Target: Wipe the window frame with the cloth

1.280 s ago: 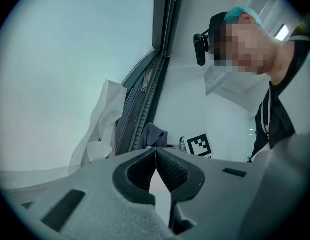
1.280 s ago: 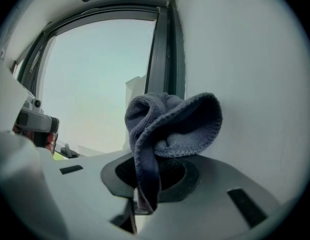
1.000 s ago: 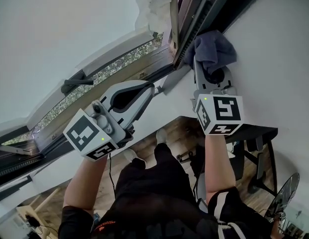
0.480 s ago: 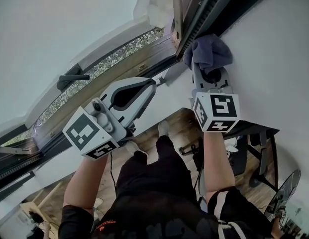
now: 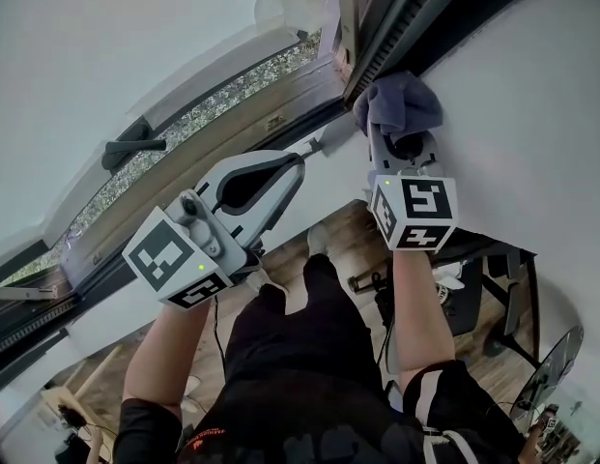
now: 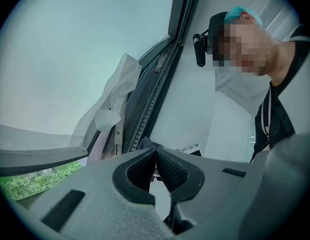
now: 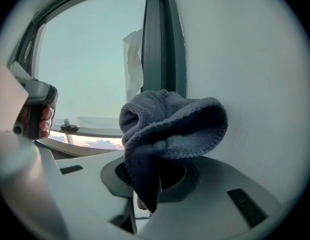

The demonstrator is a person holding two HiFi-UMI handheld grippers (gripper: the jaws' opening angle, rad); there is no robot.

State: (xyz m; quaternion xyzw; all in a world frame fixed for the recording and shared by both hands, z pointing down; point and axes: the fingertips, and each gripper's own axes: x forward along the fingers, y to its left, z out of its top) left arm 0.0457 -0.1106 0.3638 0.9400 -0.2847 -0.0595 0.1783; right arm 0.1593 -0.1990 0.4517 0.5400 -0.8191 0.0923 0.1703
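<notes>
Head view has the right gripper (image 5: 394, 135) raised to the window frame (image 5: 391, 27), its jaws clamped on a bunched grey-blue cloth (image 5: 400, 104). The cloth sits at the frame's edge, where the dark rail meets the white wall, and seems to press against it. From the right gripper view, the rail (image 7: 157, 39) lies ahead of the jaws and slightly left. Its long axis runs straight away from them, so any stroke would follow that line. The cloth (image 7: 169, 129) looks thick and knitted, folded over on itself, with one tail hanging between the jaws. The left gripper (image 5: 301, 159) is further from the rail, its jaws closed on nothing.
</notes>
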